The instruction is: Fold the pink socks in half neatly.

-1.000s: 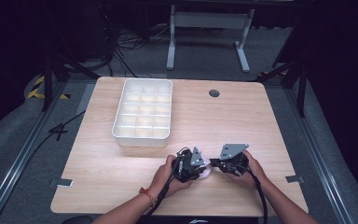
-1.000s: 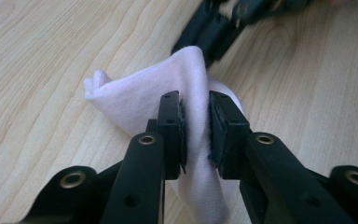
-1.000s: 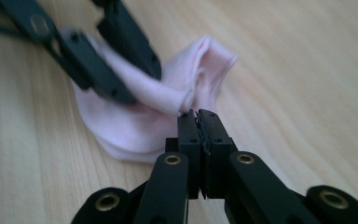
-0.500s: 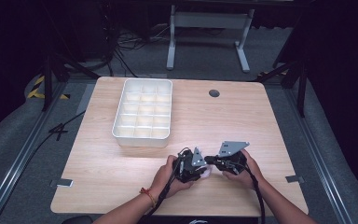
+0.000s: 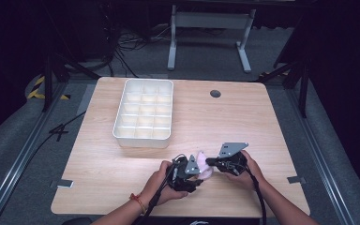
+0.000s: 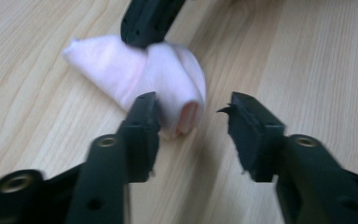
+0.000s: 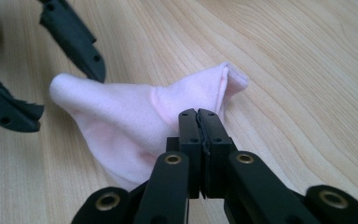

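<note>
Wooden table (image 5: 122, 178) bears an unlabelled pink cloth (image 7: 135, 116), pinched by right tool (image 7: 198, 116).

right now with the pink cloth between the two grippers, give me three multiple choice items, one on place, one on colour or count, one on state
1. Where does the white tray stand relative to the pink cloth?
A. farther from the person and to the left
B. nearer the person
C. on top of it

2. What colour is the cloth?
A. dark blue
B. pale pink
C. green

3. How do the two grippers stand?
A. both open
B. left gripper open, right gripper shut on the cloth
C. left shut, right open

Answers:
1 A, the high view shows the tray at the far left part of the table, the cloth near the front edge.
2 B, both gripper views show pale pink fabric.
3 B, the left gripper's jaws stand wide apart by the cloth's end, while the right gripper's jaws are pressed together on a fold.
</note>
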`<move>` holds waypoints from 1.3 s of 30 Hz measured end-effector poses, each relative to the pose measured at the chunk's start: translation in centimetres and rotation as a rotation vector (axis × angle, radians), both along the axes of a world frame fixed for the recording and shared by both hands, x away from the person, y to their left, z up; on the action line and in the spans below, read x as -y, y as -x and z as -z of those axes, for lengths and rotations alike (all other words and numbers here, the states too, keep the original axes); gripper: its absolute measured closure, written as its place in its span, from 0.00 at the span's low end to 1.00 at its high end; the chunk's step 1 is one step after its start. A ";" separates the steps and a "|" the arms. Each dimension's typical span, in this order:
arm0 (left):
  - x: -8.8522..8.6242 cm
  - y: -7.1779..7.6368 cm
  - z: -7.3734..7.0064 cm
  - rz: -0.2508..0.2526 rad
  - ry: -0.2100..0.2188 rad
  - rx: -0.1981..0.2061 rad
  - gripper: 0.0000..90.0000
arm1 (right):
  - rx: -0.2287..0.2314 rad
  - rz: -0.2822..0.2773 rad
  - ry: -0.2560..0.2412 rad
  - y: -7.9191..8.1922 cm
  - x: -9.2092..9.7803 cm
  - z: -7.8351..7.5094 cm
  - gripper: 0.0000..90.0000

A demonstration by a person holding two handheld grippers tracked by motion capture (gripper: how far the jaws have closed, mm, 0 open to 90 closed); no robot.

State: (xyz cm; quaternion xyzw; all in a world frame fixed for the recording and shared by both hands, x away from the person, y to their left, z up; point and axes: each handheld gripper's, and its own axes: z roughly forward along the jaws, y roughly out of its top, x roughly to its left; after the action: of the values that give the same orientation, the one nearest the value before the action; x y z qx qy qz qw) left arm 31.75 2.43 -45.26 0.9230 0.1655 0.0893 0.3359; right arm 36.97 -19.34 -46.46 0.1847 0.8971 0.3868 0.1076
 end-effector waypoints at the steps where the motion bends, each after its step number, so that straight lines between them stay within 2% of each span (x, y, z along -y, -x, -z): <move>1: 0.0 0.1 0.0 -0.004 -0.006 0.006 0.72 | 0.004 -0.001 0.007 0.0 0.0 0.0 0.99; 4: 0.0 -0.1 -0.3 -0.018 0.029 0.033 0.86 | 0.009 0.001 0.014 0.1 -0.1 -0.1 0.99; 6: 0.3 -0.1 -0.4 -0.004 0.028 0.042 0.90 | 0.005 0.002 0.010 0.0 -0.1 0.0 0.99; 10: 1.0 0.0 -0.4 0.006 0.027 0.060 0.92 | 0.010 0.005 0.013 0.0 0.0 0.0 0.99; 12: 1.7 0.1 -0.6 0.027 0.017 0.092 0.93 | 0.009 0.009 0.017 0.0 0.0 0.0 0.99; 14: 2.0 0.0 -0.7 0.030 0.016 0.105 0.93 | 0.010 0.014 0.022 0.0 0.0 0.0 0.99; 19: 2.7 -0.2 -0.4 0.056 0.009 0.106 0.93 | 0.010 0.023 0.021 -0.1 0.0 0.0 0.99; 23: 3.5 -0.2 0.4 0.089 -0.033 0.099 0.94 | 0.013 0.023 0.030 -0.1 0.0 0.0 0.99; 24: 3.8 -0.1 0.9 0.095 -0.045 0.111 0.94 | 0.013 0.023 0.031 -0.1 0.0 0.0 0.99; 26: 3.8 -0.1 0.9 0.093 -0.047 0.114 0.94 | 0.016 0.024 0.035 -0.1 0.0 0.0 0.99; 30: 3.7 -0.2 0.7 0.113 -0.051 0.093 0.91 | 0.027 0.028 0.046 -0.1 0.0 0.0 0.99; 31: 3.6 -0.2 0.7 0.127 -0.044 0.075 0.91 | 0.027 0.028 0.046 -0.1 0.0 0.0 0.99; 34: 2.6 0.4 -0.2 0.177 0.005 0.051 0.80 | 0.027 0.032 0.044 -0.1 0.0 0.0 1.00; 36: 1.8 0.3 -1.0 0.169 0.035 0.046 0.76 | 0.031 0.028 0.046 -0.1 0.0 0.0 1.00; 37: 1.8 0.3 -1.0 0.169 0.035 0.046 0.75 | 0.031 0.028 0.046 -0.1 0.0 0.0 1.00; 39: 0.9 0.0 -1.8 0.143 0.060 0.059 0.74 | 0.030 0.030 0.045 -0.1 0.0 0.0 1.00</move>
State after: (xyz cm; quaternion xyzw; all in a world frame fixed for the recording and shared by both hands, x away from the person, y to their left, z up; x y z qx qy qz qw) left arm 31.72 1.54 -43.47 0.9189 0.0917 0.0869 0.3738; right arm 37.04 -19.39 -46.50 0.1896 0.9009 0.3678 0.1307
